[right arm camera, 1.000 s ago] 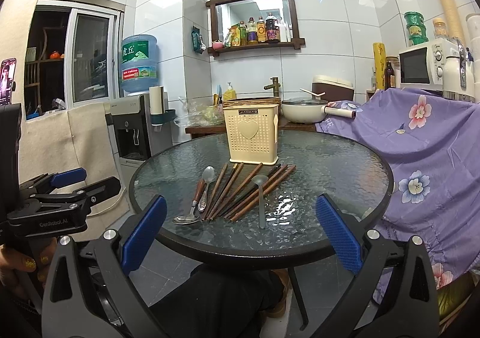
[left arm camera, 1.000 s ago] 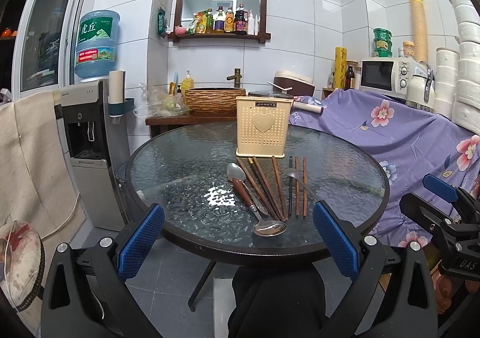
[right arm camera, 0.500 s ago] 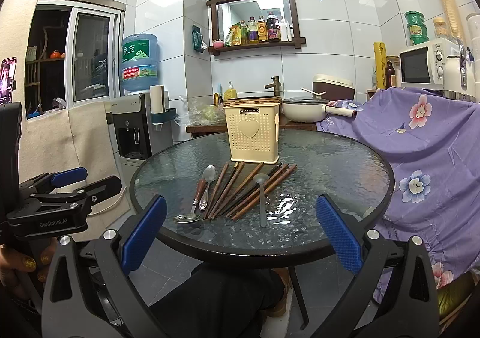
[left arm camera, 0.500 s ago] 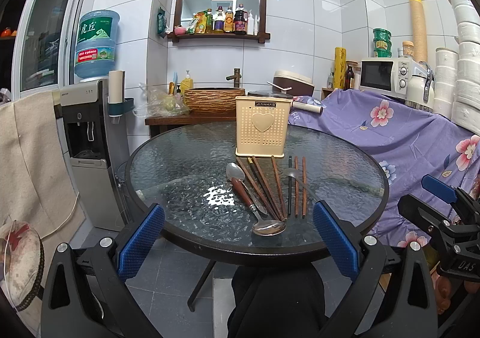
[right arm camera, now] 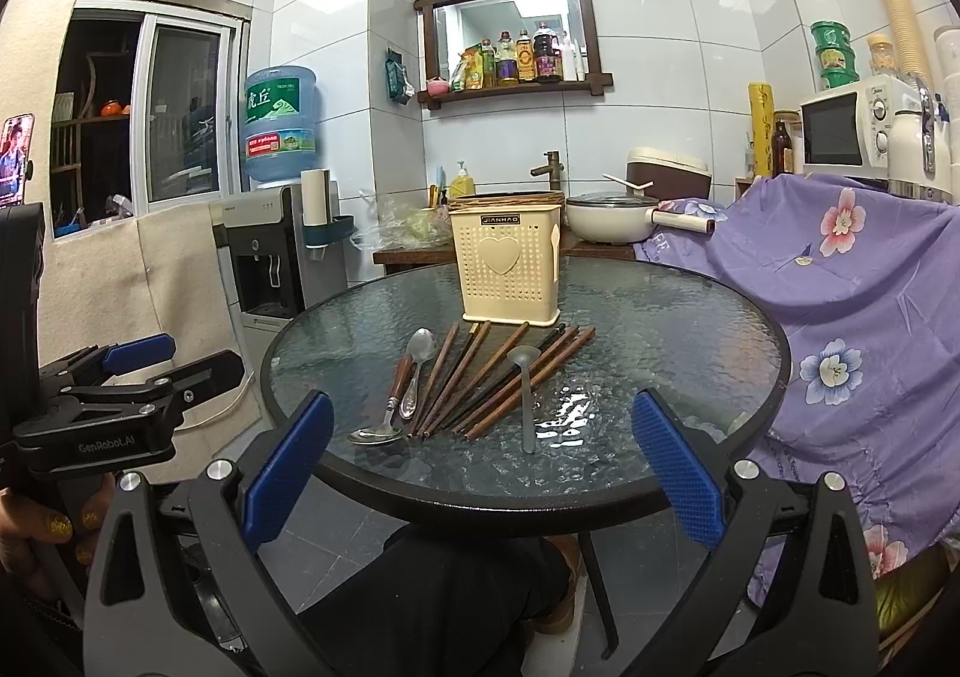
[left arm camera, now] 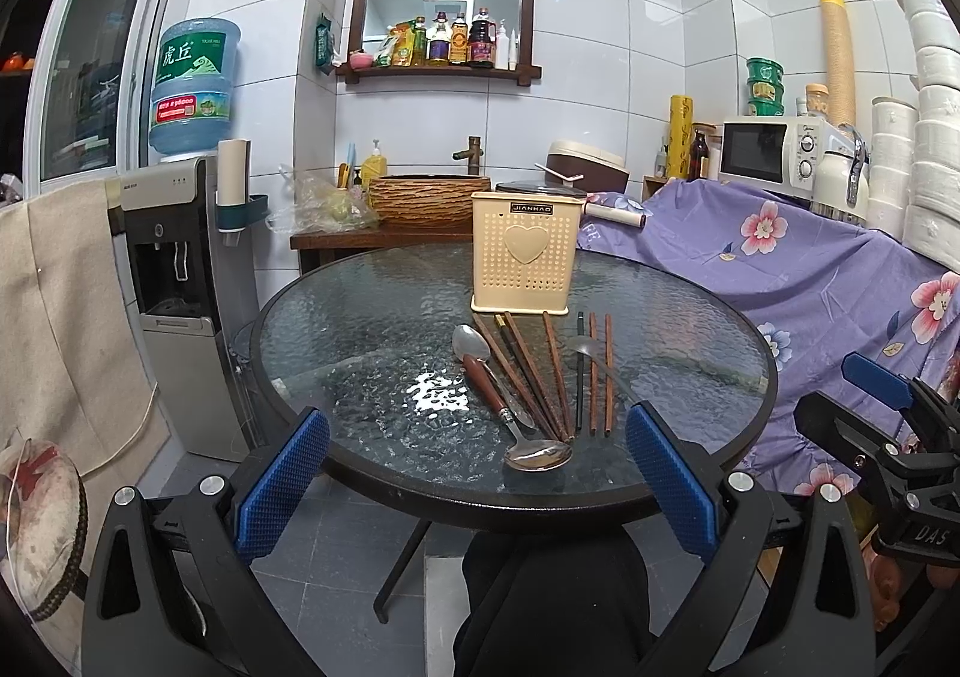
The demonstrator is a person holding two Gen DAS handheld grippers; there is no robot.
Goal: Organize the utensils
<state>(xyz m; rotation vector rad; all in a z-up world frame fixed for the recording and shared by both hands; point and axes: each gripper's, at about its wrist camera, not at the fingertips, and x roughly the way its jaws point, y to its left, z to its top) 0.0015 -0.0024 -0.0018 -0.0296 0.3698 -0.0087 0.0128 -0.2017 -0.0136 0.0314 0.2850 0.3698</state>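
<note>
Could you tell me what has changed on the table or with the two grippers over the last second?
Nothing visibly changed. The left gripper and right gripper hang open, short of the glass table, holding nothing. The spoons and chopsticks lie in the same fan in front of the cream utensil holder.

A round table [left arm camera: 360,329] stands in the middle of the room. A utensil box [left arm camera: 526,252] stands upright on it, toward the far side. Just in front of the box lie the chopsticks [left arm camera: 528,371] in a row, with one spoon [left arm camera: 507,407] on their left and another spoon [right arm camera: 523,386] among them on the right. Behind the table is a sink [left arm camera: 420,200]. A water machine [left arm camera: 180,281] stands to the left. A covered counter [left arm camera: 810,263] is to the right.
</note>
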